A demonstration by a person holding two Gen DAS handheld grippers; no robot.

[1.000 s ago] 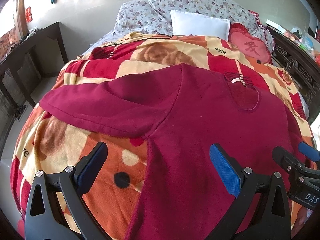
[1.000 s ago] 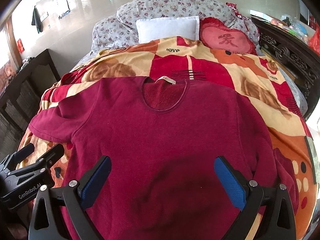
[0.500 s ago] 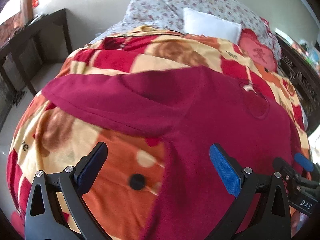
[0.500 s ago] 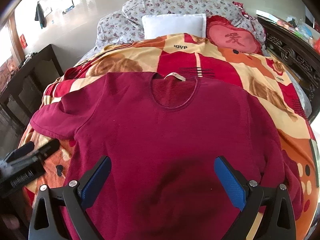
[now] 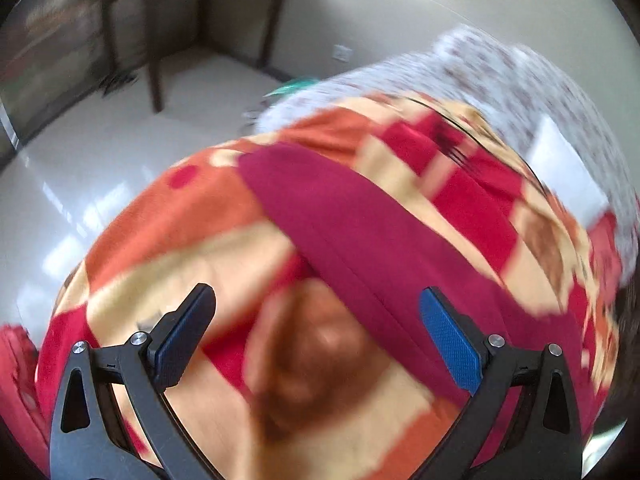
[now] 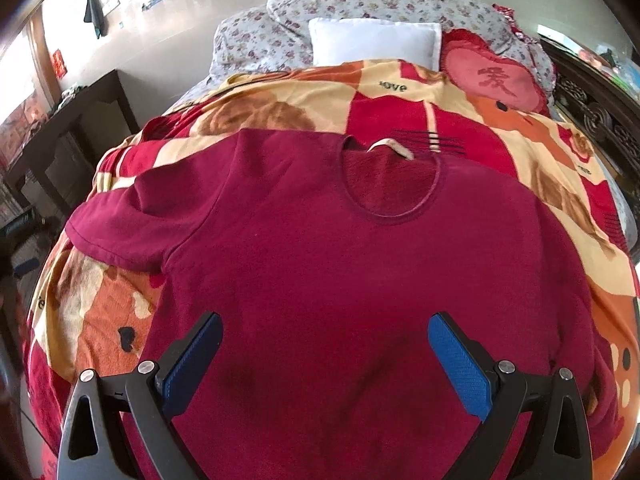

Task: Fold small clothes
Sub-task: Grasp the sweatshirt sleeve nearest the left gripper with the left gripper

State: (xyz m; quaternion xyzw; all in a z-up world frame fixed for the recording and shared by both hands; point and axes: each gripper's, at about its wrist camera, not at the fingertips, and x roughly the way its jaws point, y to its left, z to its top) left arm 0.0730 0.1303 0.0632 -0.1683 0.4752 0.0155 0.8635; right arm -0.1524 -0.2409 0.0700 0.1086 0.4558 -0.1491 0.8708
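Note:
A dark red long-sleeved shirt (image 6: 352,280) lies flat, front up, on a patterned red, orange and cream blanket (image 6: 280,108). Its neck opening with a cream label (image 6: 390,148) points to the pillows. Its left sleeve (image 6: 120,232) lies out to the side. My right gripper (image 6: 325,344) is open and empty above the shirt's lower body. My left gripper (image 5: 318,324) is open and empty. It hovers over the blanket (image 5: 168,248) beside the left sleeve (image 5: 360,240), whose cuff points toward the floor. The left wrist view is blurred.
Flowered pillows (image 6: 360,4), a white cushion (image 6: 372,42) and a red heart cushion (image 6: 494,76) lie at the head of the bed. A dark wooden table (image 6: 76,120) stands left of the bed on a glossy floor (image 5: 100,160). A carved dark wooden frame (image 6: 600,112) runs along the right.
My left gripper has swung left, away from the shirt's body, and now looks over the left sleeve and the bed's edge. My right gripper has moved slightly closer to the shirt.

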